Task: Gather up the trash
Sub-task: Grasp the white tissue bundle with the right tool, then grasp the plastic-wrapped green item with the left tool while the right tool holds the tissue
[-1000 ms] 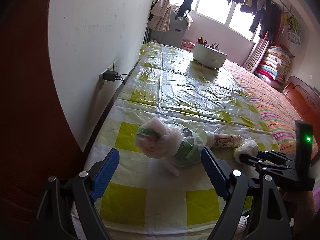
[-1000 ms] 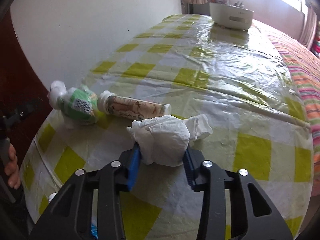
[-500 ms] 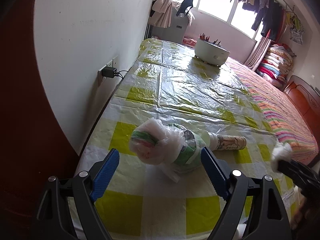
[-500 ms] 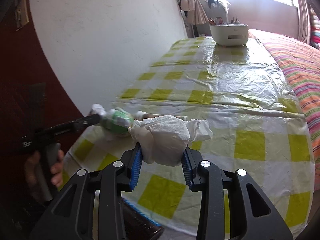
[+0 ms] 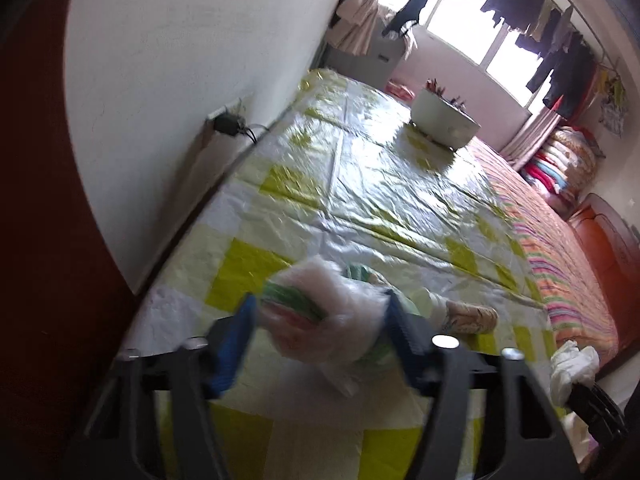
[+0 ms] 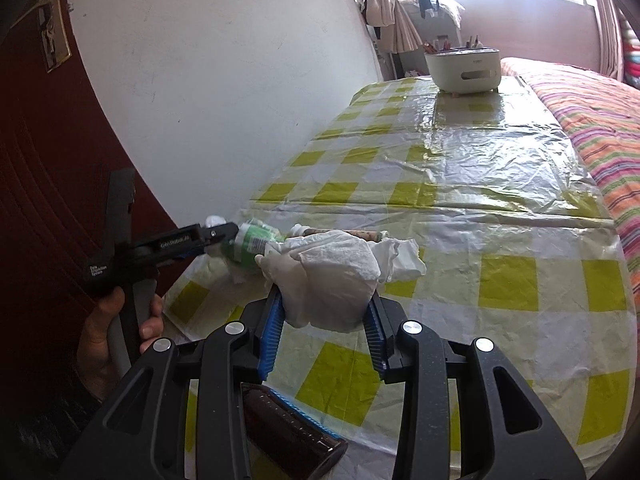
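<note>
A bundle of green packaging in clear plastic (image 5: pixel 320 316) lies near the front of the yellow-checked table (image 5: pixel 360 184). My left gripper (image 5: pixel 320 328) straddles it; its jaws are closing and both blue pads touch the plastic. In the right wrist view the left gripper (image 6: pixel 224 236) reaches the green bundle (image 6: pixel 256 242) from the left. My right gripper (image 6: pixel 324 316) is shut on a crumpled white tissue (image 6: pixel 336 276) and holds it above the table. The tissue (image 5: pixel 572 364) also shows at the lower right of the left wrist view. A printed tube (image 5: pixel 468 316) lies just behind the bundle.
A white pot (image 6: pixel 466 66) with sticks in it stands at the table's far end. A brown bottle (image 6: pixel 292 428) lies below my right gripper. The white wall with a plugged socket (image 5: pixel 228 122) runs along the left, and a striped bedcover (image 5: pixel 560 264) along the right.
The left jaws have narrowed from wide apart onto the plastic bundle, and the gripper has rolled and come closer. The right gripper has lifted the tissue off the table and drawn back.
</note>
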`<state>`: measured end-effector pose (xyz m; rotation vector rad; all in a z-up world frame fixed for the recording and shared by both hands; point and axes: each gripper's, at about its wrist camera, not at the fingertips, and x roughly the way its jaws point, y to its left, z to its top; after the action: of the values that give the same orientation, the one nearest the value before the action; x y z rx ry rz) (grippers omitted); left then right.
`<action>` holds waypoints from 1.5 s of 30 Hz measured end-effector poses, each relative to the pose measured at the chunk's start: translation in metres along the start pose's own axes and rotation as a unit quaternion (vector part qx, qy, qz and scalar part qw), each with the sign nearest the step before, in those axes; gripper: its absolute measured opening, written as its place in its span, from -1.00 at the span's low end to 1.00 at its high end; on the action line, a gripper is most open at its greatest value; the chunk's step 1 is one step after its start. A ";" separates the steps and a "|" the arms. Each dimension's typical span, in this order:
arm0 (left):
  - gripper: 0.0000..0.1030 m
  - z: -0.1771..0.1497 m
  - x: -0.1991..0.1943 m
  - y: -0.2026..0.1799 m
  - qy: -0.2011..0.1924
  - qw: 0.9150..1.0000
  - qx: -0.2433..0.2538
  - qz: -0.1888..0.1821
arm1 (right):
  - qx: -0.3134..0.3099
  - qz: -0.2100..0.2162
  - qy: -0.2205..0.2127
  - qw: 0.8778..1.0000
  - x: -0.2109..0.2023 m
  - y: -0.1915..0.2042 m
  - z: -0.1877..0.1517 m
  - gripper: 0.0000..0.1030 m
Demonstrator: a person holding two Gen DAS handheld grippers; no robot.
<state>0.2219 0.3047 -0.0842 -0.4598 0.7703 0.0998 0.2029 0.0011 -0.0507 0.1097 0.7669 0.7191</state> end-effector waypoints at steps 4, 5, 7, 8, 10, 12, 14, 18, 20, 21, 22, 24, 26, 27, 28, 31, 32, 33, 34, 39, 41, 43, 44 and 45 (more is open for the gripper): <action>-0.03 -0.001 -0.003 -0.001 -0.006 1.000 0.001 0.002 | 0.006 -0.004 -0.009 1.000 -0.007 -0.003 0.001 -0.31; -0.12 -0.002 -0.004 -0.001 -0.009 1.000 0.001 0.003 | 0.008 -0.003 -0.011 1.000 -0.009 -0.005 0.002 -0.31; -0.16 -0.003 -0.008 -0.004 -0.017 1.000 0.006 0.006 | 0.011 -0.006 -0.021 1.000 -0.014 -0.006 0.003 -0.31; -0.17 -0.004 -0.012 -0.006 -0.023 1.000 0.010 0.006 | 0.012 -0.007 -0.024 1.000 -0.017 -0.006 0.004 -0.31; -0.20 -0.004 -0.017 -0.009 -0.034 0.999 0.017 0.010 | 0.013 -0.011 -0.034 0.999 -0.024 -0.009 0.004 -0.31; -0.20 -0.005 -0.026 -0.013 -0.049 0.998 0.027 0.014 | 0.016 -0.014 -0.041 0.999 -0.030 -0.012 0.005 -0.31; -0.21 -0.006 -0.032 -0.017 -0.056 0.998 0.031 0.011 | 0.019 -0.018 -0.049 0.998 -0.035 -0.016 0.005 -0.31; -0.21 -0.009 -0.046 -0.027 -0.075 0.996 0.043 0.003 | 0.024 -0.023 -0.058 0.998 -0.043 -0.020 0.004 -0.31; -0.21 -0.009 -0.052 -0.030 -0.082 0.996 0.044 -0.002 | 0.024 -0.027 -0.060 0.998 -0.045 -0.022 0.002 -0.31; -0.21 -0.009 -0.055 -0.033 -0.085 0.995 0.044 -0.009 | 0.023 -0.029 -0.061 0.997 -0.046 -0.023 0.002 -0.31; -0.21 -0.009 -0.057 -0.034 -0.086 0.995 0.044 -0.012 | 0.023 -0.032 -0.062 0.997 -0.048 -0.025 0.001 -0.31; -0.21 -0.010 -0.060 -0.039 -0.088 0.995 0.047 -0.018 | 0.024 -0.037 -0.063 0.997 -0.052 -0.029 -0.001 -0.31; -0.21 -0.011 -0.061 -0.045 -0.089 0.994 0.052 -0.022 | 0.024 -0.042 -0.064 0.997 -0.057 -0.033 -0.004 -0.31; -0.21 -0.012 -0.062 -0.048 -0.090 0.994 0.054 -0.026 | 0.023 -0.045 -0.065 0.997 -0.060 -0.035 -0.005 -0.31; -0.21 -0.012 -0.063 -0.052 -0.090 0.994 0.057 -0.029 | 0.023 -0.048 -0.066 0.996 -0.062 -0.037 -0.006 -0.31; -0.21 -0.015 -0.067 -0.063 -0.092 0.993 0.064 -0.038 | 0.024 -0.059 -0.069 0.996 -0.070 -0.044 -0.009 -0.31; -0.21 -0.016 -0.068 -0.067 -0.093 0.993 0.067 -0.041 | 0.026 -0.061 -0.070 0.995 -0.073 -0.046 -0.011 -0.31; -0.21 -0.017 -0.070 -0.072 -0.095 0.992 0.071 -0.046 | 0.027 -0.062 -0.071 0.995 -0.075 -0.048 -0.012 -0.31; -0.21 -0.018 -0.071 -0.077 -0.096 0.991 0.075 -0.051 | 0.029 -0.065 -0.073 0.995 -0.078 -0.051 -0.014 -0.31; -0.21 -0.028 -0.076 -0.106 -0.097 0.988 0.100 -0.071 | 0.038 -0.076 -0.081 0.993 -0.095 -0.061 -0.022 -0.31; -0.21 -0.034 -0.078 -0.118 -0.095 0.986 0.111 -0.079 | 0.041 -0.082 -0.087 0.992 -0.102 -0.064 -0.024 -0.31; -0.21 -0.038 -0.080 -0.128 -0.095 0.985 0.119 -0.085 | 0.044 -0.085 -0.093 0.991 -0.111 -0.068 -0.025 -0.31; -0.21 -0.041 -0.080 -0.133 -0.095 0.984 0.124 -0.089 | 0.047 -0.087 -0.096 0.991 -0.115 -0.070 -0.026 -0.30; -0.21 -0.044 -0.081 -0.140 -0.093 0.983 0.131 -0.093 | 0.050 -0.089 -0.100 0.990 -0.119 -0.073 -0.027 -0.30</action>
<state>0.1704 0.1665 -0.0046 -0.2659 0.5435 -0.1312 0.1660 -0.1336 -0.0246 0.1991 0.6127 0.4913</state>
